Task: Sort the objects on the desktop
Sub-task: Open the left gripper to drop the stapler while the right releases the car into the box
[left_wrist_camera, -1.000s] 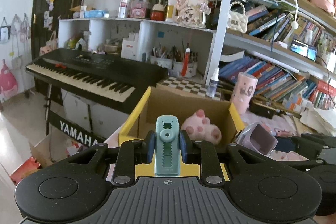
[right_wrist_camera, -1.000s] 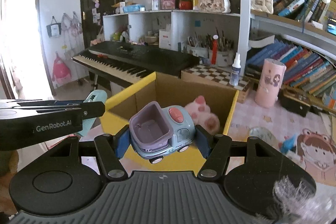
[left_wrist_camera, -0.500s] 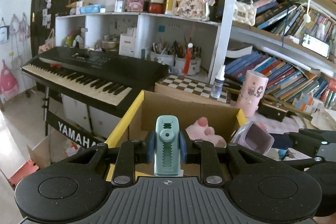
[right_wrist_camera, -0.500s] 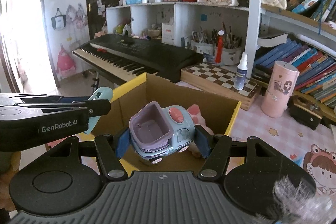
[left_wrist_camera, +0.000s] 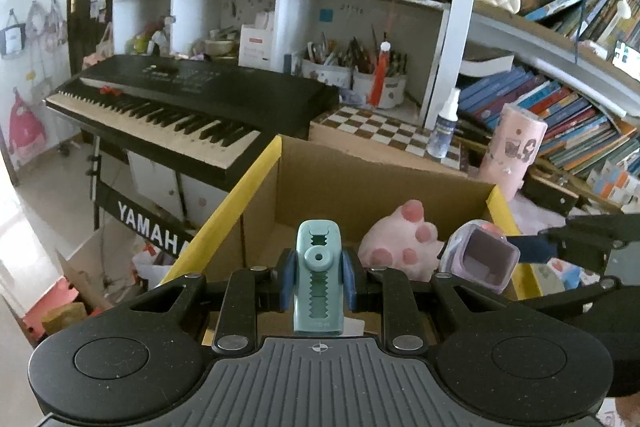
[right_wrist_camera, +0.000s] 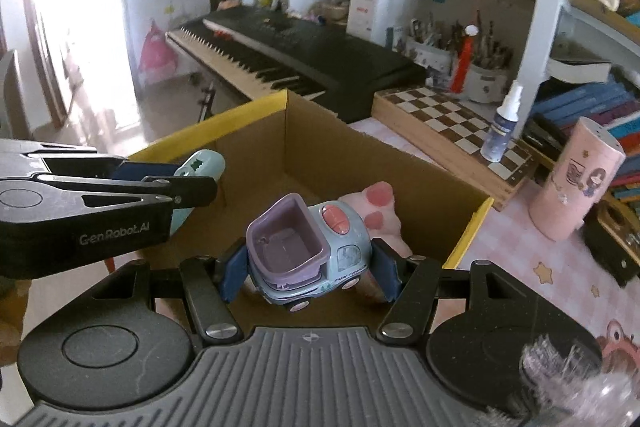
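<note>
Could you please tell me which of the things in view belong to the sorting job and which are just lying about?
In the job:
- teal clip, left gripper
- toy truck, right gripper
- cardboard box
- pink plush

Lying about:
- keyboard
- chessboard
- spray bottle
- pink cylinder

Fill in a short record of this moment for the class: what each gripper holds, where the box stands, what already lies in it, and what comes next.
left gripper: shut on teal clip, above the box's near left part
right gripper: shut on toy truck, above the box's near edge
cardboard box: open, yellow-edged, in front of the keyboard
in box: pink plush paw
likely next: lower and release both items into the box
</note>
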A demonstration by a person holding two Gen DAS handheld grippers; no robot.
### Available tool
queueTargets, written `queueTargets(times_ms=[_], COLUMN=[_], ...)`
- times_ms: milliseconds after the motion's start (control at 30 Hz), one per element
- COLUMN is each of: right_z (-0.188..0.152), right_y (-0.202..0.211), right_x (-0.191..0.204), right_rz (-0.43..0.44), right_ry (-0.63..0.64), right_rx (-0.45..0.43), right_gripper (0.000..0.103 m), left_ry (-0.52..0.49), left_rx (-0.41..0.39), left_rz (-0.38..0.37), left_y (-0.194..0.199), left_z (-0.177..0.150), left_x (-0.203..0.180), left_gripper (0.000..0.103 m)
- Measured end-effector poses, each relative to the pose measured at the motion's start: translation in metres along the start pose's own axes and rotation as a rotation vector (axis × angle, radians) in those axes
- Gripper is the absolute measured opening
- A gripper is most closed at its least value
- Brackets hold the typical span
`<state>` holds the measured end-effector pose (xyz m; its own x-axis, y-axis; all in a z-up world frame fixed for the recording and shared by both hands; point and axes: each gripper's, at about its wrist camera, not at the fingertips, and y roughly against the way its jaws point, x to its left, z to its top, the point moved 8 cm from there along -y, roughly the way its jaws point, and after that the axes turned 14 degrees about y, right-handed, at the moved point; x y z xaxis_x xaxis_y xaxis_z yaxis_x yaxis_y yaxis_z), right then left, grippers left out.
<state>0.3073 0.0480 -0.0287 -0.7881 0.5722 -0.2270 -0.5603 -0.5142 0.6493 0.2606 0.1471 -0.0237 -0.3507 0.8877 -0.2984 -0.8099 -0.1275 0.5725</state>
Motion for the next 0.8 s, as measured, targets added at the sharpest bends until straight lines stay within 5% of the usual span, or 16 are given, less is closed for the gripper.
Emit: queueTargets(times_ms=[800], right_z=[-0.013], right_y=[-0.058], right_x=[0.001], right_rz=[0.18], right_ry=[0.275], right_rx=[0.155], right_gripper=[0.061], left_ry=[-0.044], left_rx=[0.158], left_rz=[0.031], left_y=[-0.05], left_z=[-0.022], left_x=[-0.008], left_gripper=[0.023])
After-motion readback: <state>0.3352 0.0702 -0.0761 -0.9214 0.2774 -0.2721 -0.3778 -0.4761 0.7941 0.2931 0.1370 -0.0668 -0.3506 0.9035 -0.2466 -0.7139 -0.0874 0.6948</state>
